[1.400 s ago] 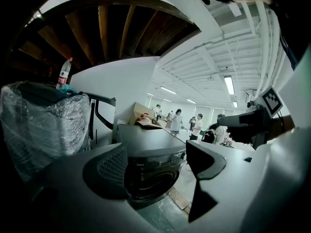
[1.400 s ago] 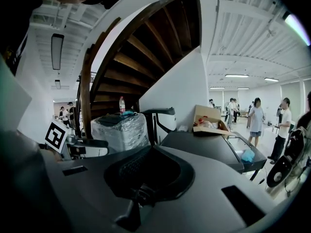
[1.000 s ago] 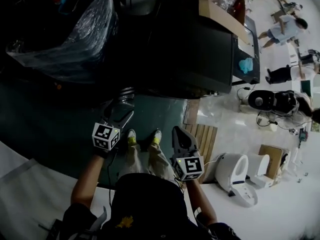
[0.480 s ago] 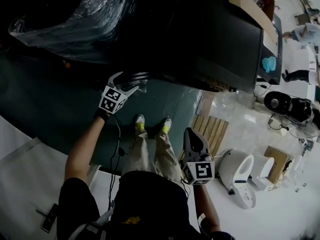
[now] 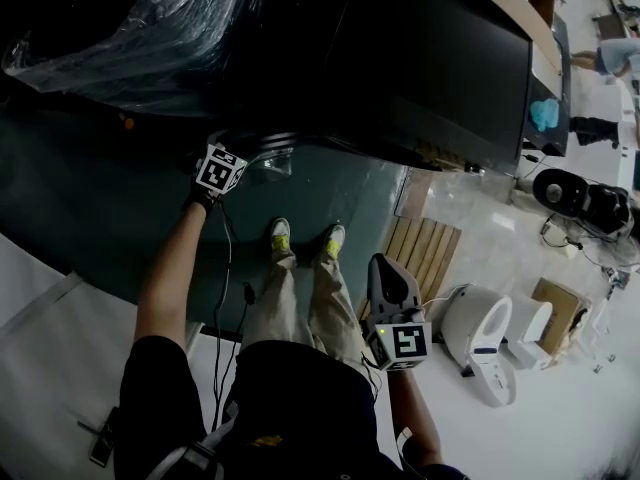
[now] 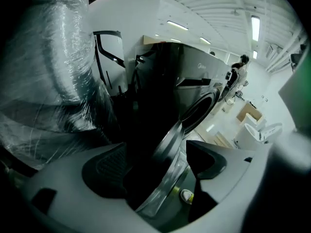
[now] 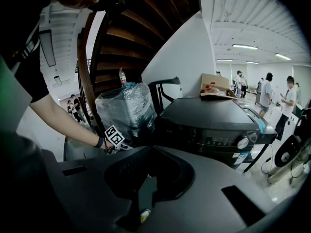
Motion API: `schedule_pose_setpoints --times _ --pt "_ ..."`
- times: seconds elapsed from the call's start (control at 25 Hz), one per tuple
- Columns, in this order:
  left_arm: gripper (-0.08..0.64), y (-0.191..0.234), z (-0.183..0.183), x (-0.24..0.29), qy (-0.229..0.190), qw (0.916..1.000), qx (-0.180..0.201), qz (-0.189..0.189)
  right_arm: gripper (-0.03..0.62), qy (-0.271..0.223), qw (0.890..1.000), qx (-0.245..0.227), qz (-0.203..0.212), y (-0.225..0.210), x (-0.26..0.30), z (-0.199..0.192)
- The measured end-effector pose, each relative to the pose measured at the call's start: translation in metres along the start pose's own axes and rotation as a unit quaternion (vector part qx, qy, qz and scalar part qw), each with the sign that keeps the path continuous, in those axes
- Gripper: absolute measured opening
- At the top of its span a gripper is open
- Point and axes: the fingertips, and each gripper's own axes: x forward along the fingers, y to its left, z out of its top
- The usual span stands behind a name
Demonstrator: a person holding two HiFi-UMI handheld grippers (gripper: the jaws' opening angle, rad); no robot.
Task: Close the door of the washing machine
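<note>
**At the Washer Front: Left Tool Astride the Door Rim, Right Tool Idle**

Head view. The person stands facing the dark washing machine point(image 5: 430, 78), which fills the frame from 12 to 2 o'clock. The left gripper point(image 5: 245, 158) is extended to 11 o'clock of the shoes point(image 5: 282, 236), at the glass door point(image 5: 268, 160), which stands swung out from the cabinet front. The right gripper point(image 5: 385, 268) hangs at 4 o'clock of the shoes, well apart from the machine. It is judged parked, since one tool suffices to swing a door. A plastic-wrapped bundle point(image 5: 150, 38) sits at 10 o'clock.

Left gripper view. The jaws stand well apart. The door's rim point(image 6: 171, 144) runs up between them toward 1 o'clock, nearer the right-hand pad; contact cannot be confirmed. Nothing is clamped. Straddling the rim is judged deliberate, as either jaw can then push the door sideways without a grasp. The drum opening point(image 6: 199, 111) lies beyond at 1 o'clock, uncovered, so the door is not yet closed.

Right gripper view. The jaws are drawn together with nothing between them. The machine's control panel point(image 7: 228, 142) shows at 2 o'clock and the bundle at 10 o'clock; neither is within reach.
</note>
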Motion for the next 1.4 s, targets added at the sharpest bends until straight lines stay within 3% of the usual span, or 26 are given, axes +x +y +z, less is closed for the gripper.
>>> schedule_pose_setpoints --times 0.24,0.56,1.12,1.4 --pt "0.394 -0.001 -0.03 0.012 0.042 0.9986 0.031 0.01 0.028 0.013 1.0 0.007 0.001 0.004 -0.004 -0.015" --pt "0.394 -0.002 -0.038 0.016 0.065 0.994 0.084 0.025 0.028 0.014 1.0 0.012 0.006 0.013 -0.008 -0.023" --pt "0.393 -0.033 -0.058 0.006 0.088 0.9949 0.049 0.003 0.028 -0.002 1.0 0.016 0.002 0.014 -0.027 -0.015" --pt "0.393 -0.064 -0.067 0.001 0.087 0.9961 0.012 -0.005 0.028 -0.016 1.0 0.02 0.001 0.012 -0.036 -0.011"
